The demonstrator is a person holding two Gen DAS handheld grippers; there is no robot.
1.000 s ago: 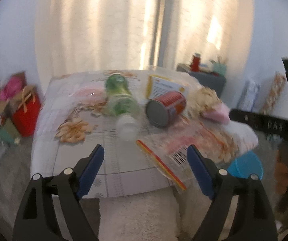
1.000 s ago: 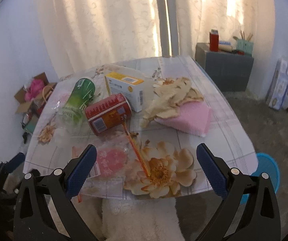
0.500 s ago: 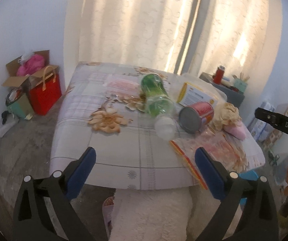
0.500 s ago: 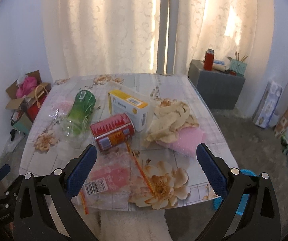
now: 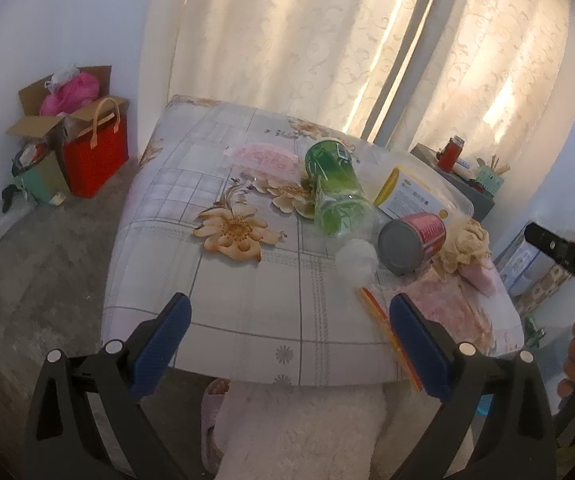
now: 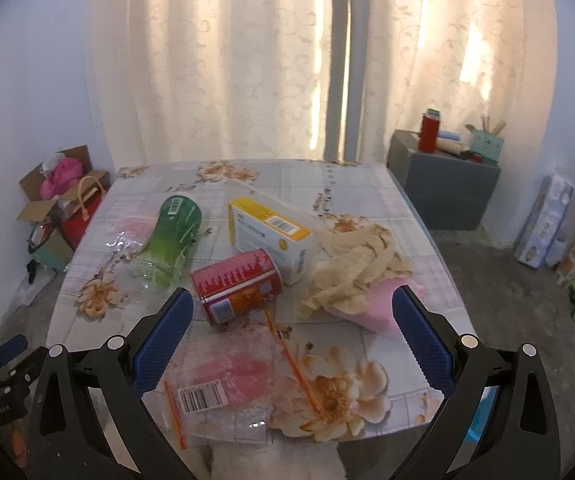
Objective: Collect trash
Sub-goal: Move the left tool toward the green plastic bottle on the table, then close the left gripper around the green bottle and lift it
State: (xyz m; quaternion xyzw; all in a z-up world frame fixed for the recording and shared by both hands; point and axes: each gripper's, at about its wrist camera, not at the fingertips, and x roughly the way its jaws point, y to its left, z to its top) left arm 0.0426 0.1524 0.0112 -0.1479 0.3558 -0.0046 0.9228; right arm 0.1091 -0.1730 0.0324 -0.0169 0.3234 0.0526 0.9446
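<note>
1. Blue-padded left gripper (image 5: 289, 342), jaws spread wide with nothing between them, held above the near edge of the tabletop (image 5: 247, 304).
2. Blue-padded right gripper (image 6: 292, 342) likewise wide open and empty, hanging over the near-middle of the tabletop.
3. Trash scattered across the floral cloth, none of it held: green plastic bottle (image 6: 169, 236) lying on its side at centre-left, base toward the far side.
4. Red can (image 6: 237, 286) on its side just right of the bottle, touching the white-and-yellow box (image 6: 271, 238) behind it.
5. Crumpled beige cloth (image 6: 355, 268) right of the box, draped over a pink sponge (image 6: 379, 308).
6. Clear pink-printed wrapper (image 6: 223, 380) with a barcode at the near edge, below the can.
7. Second pink wrapper (image 5: 263, 158) at the far left of the tabletop, beyond the bottle.
8. Red gift bag (image 5: 97, 152) and open cardboard box (image 5: 53, 120) on the floor, far left.
</note>
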